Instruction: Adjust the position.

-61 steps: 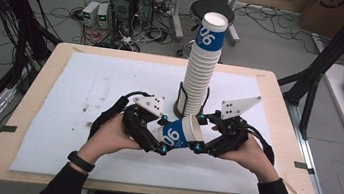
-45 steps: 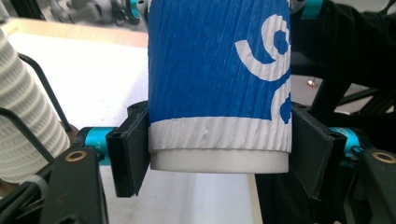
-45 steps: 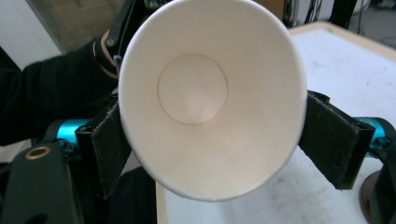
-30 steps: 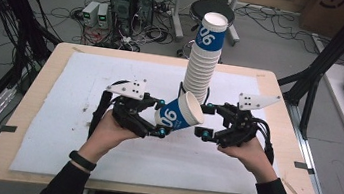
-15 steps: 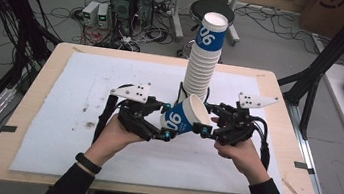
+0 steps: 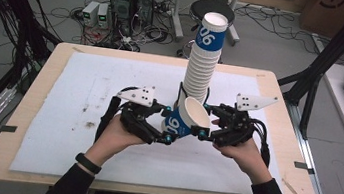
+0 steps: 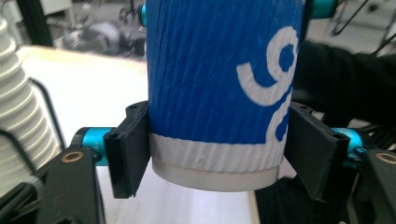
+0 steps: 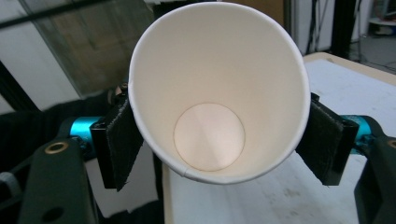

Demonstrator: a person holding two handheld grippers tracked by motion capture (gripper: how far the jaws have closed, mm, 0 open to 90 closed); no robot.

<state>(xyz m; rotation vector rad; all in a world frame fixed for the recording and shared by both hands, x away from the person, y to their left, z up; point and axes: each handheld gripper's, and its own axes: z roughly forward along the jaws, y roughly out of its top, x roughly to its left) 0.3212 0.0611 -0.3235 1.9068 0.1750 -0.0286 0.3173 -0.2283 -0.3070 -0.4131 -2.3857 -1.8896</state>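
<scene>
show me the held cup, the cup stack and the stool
held cup [image 6: 183,122], high view, blue band
cup stack [image 6: 200,75], high view, white ribbed middle
stool [image 6: 215,8], high view, black seat

The paper cup [image 6: 184,121] wears a blue ribbed sleeve with white numerals, above a white ribbed band and a plain white base; its inside is white, the bottom disc a warmer cream. Just behind the cup, the stack of cups [image 6: 200,73] is white and ribbed, its top cup blue-sleeved with white numerals too. On either side of the cup, the left gripper [image 7: 219,163] and right gripper [image 8: 219,144] are black with turquoise fittings. Under the cup lies a white mat [image 6: 74,94] with dark smudges, on a pale wooden table [image 6: 41,75].
</scene>
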